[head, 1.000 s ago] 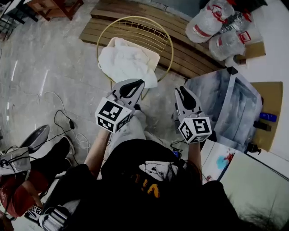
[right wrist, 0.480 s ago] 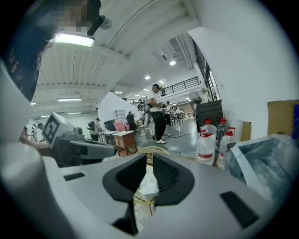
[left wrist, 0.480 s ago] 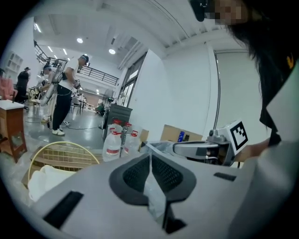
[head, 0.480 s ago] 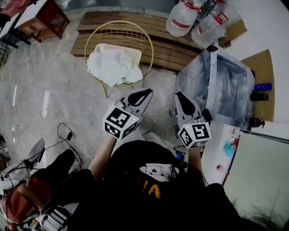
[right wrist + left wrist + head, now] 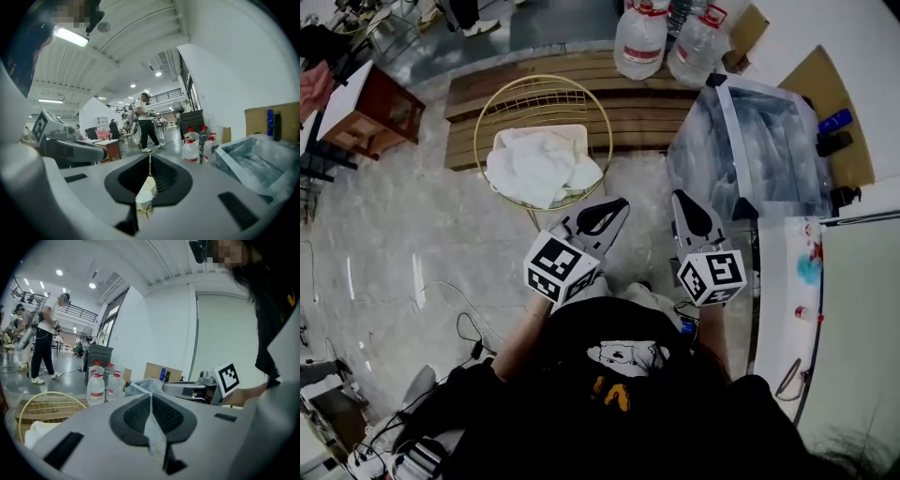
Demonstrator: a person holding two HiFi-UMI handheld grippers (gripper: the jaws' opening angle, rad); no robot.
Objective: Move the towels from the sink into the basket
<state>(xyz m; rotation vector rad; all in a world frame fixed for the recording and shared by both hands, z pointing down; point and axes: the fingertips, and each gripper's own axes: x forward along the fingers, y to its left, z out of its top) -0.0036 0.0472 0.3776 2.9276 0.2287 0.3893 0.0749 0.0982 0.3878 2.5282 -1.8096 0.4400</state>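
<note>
While the head view looks steeply down, a grey marbled floor [image 5: 422, 234] fills most of it, with a wooden slatted platform [image 5: 647, 112] along the top. A round gold wire basket [image 5: 476, 131] stands at the platform's near edge, and the crumpled white towels [image 5: 539, 167] lie heaped inside it. To the right is the sink [image 5: 731, 141], lined with wrinkled, translucent plastic sheet. Two clear water bottles [image 5: 642, 42] with red caps and red labels stand behind it; their print is too small to read. A red-brown cabinet [image 5: 370, 108] sits at the far left. The left gripper [image 5: 619, 203] and the right gripper [image 5: 681, 199] are held side by side above the floor, near the basket and the sink, each carrying a cube with black-and-white square markers.

In the left gripper view, the ribbed black pads meet along a thin line and hold nothing. Beyond them are the basket's wire rim [image 5: 42, 397], a bit of towel [image 5: 37, 432], the bottles [image 5: 96, 387] and a cardboard box [image 5: 154, 371]. The room is a white hall with ceiling lights, where a person [image 5: 44, 333] stands.

In the right gripper view, the jaws are likewise pressed together, with nothing gripped. The plastic-lined sink [image 5: 253, 159] lies to the right and the bottles [image 5: 192, 147] ahead. A person [image 5: 145, 122] walks on the glossy floor.
</note>
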